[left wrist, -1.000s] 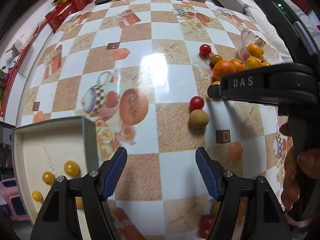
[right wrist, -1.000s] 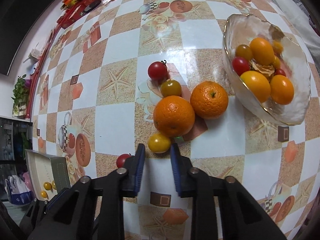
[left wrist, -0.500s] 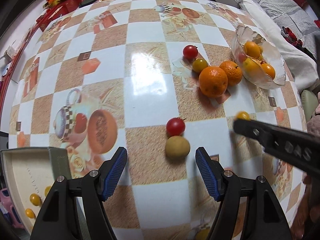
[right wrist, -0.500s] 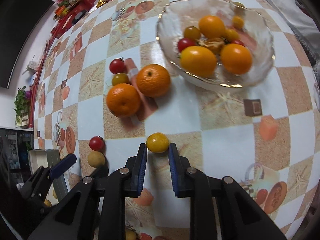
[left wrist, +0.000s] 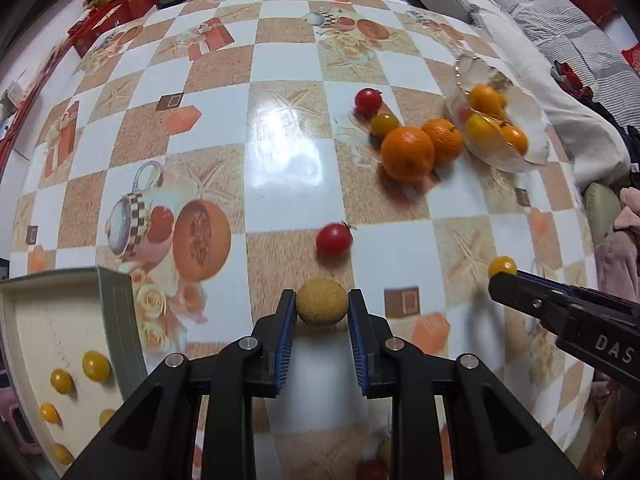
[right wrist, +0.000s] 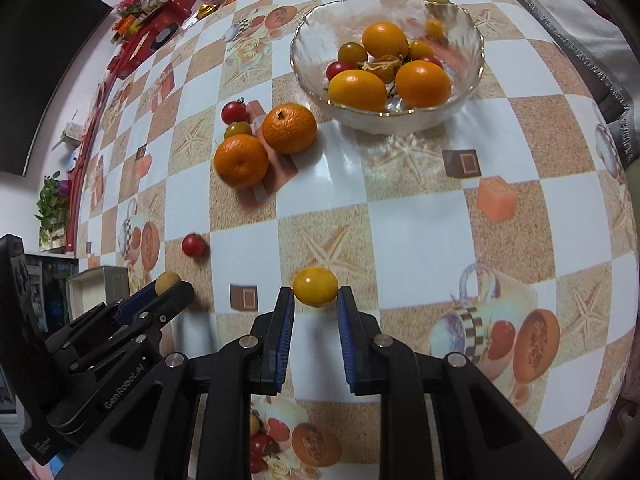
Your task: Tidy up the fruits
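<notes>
The left hand-held gripper point(left wrist: 322, 307) is closing on the tan round fruit point(left wrist: 322, 301) at lower centre of the counter point(left wrist: 288, 160), while the right hand-held gripper point(right wrist: 316, 300) is holding a yellow cherry tomato point(right wrist: 315, 286), probably needing carrying to the glass bowl point(right wrist: 470, 76) at upper right.

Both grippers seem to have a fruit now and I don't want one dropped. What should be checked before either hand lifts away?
1. Left gripper around the tan round fruit: ok, jaws closing, pads at both its sides.
2. Right gripper gripping the yellow tomato: ok, shut on it.
3. Red tomato clear of the left fingers: ok, apart, just beyond the tan fruit.
4. Room in the box at the table edge: ok, a few yellow tomatoes, bare floor left.
5. Room in the glass bowl: ok, partly filled.
6. Grip firm enough to lift: cannot tell.
</notes>
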Demonstrator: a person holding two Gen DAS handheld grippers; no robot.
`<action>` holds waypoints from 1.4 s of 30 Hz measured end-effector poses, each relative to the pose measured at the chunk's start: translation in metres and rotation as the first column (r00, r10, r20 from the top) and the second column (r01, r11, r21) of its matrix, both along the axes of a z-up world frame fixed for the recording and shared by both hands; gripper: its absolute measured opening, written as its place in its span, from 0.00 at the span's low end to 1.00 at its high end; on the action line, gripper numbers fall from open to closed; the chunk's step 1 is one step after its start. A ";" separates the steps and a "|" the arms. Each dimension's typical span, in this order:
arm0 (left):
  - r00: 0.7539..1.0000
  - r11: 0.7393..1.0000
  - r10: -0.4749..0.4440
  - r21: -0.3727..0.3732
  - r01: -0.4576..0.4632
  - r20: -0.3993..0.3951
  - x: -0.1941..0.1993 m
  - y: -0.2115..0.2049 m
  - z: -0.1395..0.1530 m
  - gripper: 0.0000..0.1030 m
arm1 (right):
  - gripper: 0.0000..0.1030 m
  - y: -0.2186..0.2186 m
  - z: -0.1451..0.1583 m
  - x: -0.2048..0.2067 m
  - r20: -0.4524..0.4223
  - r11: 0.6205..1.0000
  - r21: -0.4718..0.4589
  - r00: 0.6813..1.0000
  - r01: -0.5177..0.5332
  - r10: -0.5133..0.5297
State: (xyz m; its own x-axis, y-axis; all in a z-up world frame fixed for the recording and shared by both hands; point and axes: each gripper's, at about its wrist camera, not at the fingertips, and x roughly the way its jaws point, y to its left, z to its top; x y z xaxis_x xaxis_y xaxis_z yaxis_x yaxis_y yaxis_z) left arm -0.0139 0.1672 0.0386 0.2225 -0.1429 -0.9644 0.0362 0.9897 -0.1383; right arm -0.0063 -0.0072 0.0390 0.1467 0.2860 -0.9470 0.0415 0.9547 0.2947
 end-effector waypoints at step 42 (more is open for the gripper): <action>0.995 0.995 0.103 0.013 -0.103 -0.012 -0.118 0.069 0.045 0.26 | 0.20 0.022 0.004 0.010 0.087 0.986 -0.121 0.988 -0.114 0.125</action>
State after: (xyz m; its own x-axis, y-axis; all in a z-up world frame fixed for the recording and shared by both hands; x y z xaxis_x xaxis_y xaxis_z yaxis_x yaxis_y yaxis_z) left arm -0.1320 0.2366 0.0838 0.2232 -0.1079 -0.9688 -0.0679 0.9897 -0.1259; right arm 0.0040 0.0153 0.0433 0.2082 0.1964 -0.9582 -0.0976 0.9789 0.1794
